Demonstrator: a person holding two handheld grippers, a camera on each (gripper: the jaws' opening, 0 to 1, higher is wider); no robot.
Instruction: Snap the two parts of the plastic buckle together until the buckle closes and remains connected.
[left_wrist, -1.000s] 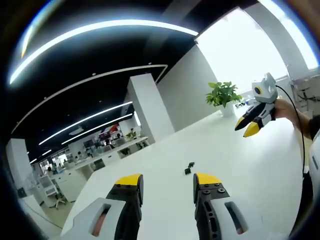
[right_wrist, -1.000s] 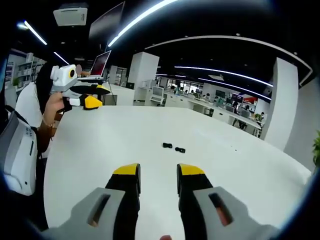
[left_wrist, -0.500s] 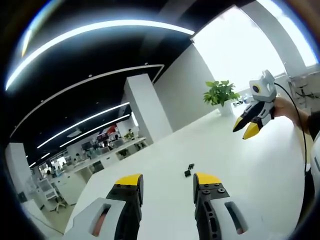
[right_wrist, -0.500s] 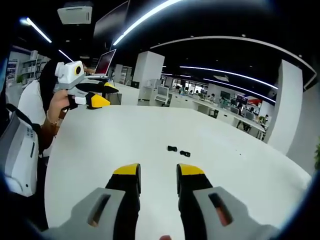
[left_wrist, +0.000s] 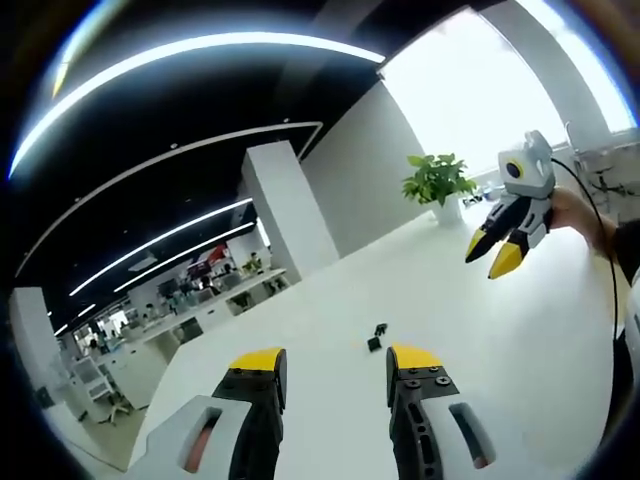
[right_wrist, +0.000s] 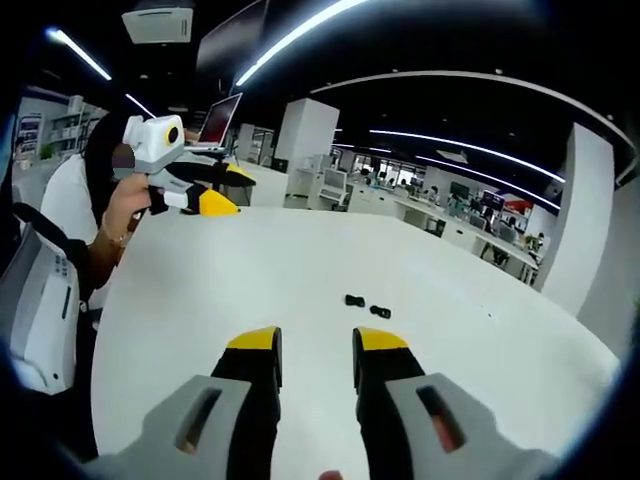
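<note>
Edging nearer than a second ago, left gripper (left_wrist: 325, 362) and right gripper (right_wrist: 315, 342) both with jaws apart, empty, above white table (right_wrist: 250, 290); two buckle halves (right_wrist: 367, 305) seemingly still unjoined mid-table, grasp pending.

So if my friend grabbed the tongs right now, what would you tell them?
Left tongs: open, empty, held above the white table.
Right tongs: open, empty, also up in the air.
The two buckle pieces lie side by side on the table ahead of both tongs, apart and not joined.
Done: nothing picked up yet.
Left: grab one piece in each tongs, line them up, and push together until they click.
</note>
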